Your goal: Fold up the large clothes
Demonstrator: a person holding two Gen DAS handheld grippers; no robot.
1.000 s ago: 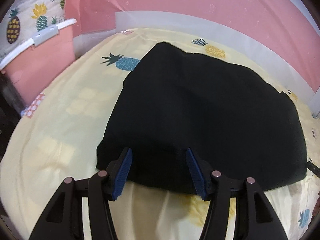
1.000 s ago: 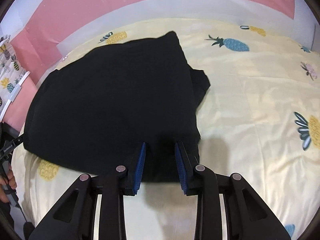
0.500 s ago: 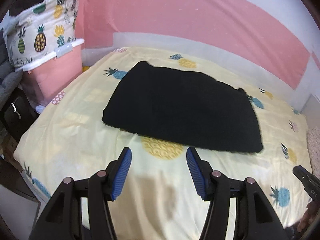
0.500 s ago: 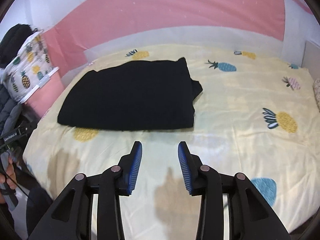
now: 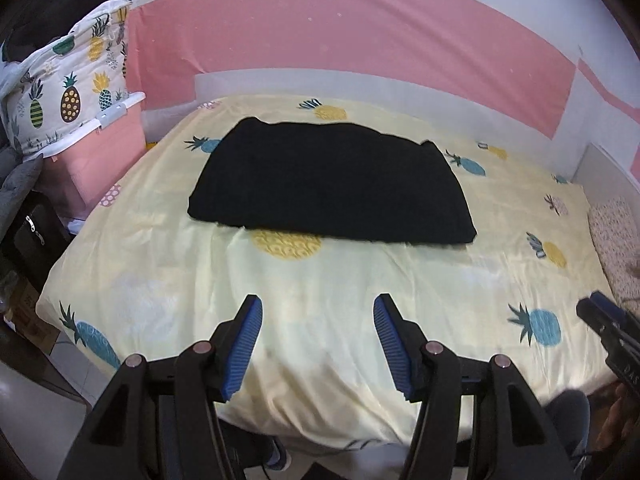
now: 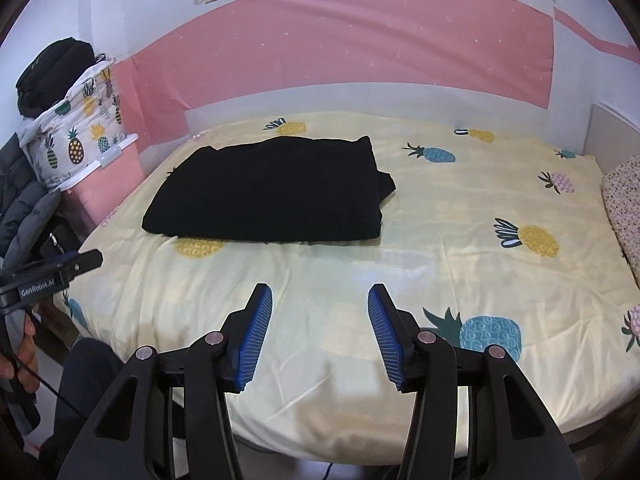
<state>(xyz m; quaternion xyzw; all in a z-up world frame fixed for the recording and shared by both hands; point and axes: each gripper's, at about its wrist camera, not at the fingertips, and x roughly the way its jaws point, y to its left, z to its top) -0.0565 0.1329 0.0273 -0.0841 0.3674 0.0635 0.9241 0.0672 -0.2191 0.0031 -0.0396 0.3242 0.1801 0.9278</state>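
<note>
I see the folded black garment [image 5: 332, 184] lying flat on the bed [image 5: 320, 280]. My left gripper [image 5: 316, 344] is released; my right gripper [image 6: 318, 330], jaws just widening, grasps nothing.

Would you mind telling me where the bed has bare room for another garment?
The yellow sheet is bare right of the folded black garment, up to the speckled cushion, and along the near edge before both grippers. The garment's far-left corner sits close to the pink storage box.
</note>
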